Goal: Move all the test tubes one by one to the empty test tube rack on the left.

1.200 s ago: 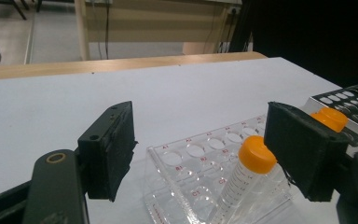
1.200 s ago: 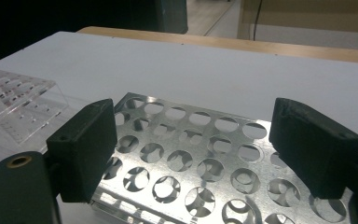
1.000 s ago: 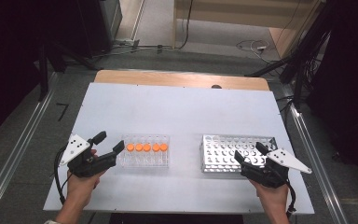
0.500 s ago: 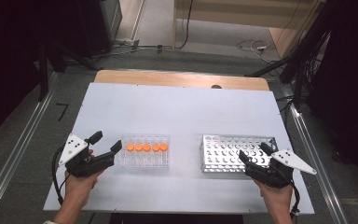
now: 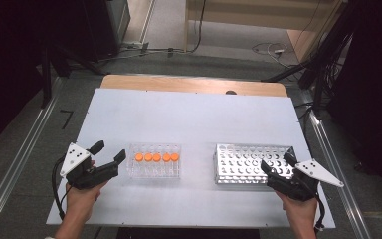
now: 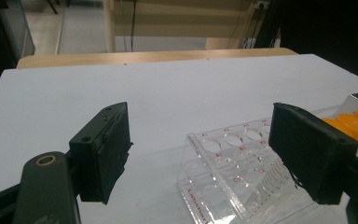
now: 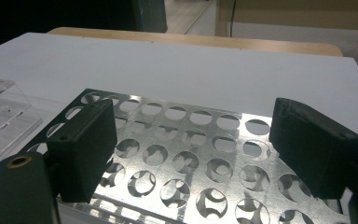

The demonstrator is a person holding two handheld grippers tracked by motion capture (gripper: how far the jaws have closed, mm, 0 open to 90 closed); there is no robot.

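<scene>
Left claw [image 5: 113,155] released beside the clear rack [image 5: 153,161] holding 5 orange caps [image 5: 156,157].
We see the right claw [image 5: 277,164] released over the metal rack [image 5: 248,162] on the desk [image 5: 194,114].

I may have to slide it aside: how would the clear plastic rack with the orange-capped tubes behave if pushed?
The clear rack looks like thin stiff plastic, so probably light and quick to slide on the smooth white table. Its orange-capped tubes all sit in the far row, so it may pivot or tip that way.
</scene>
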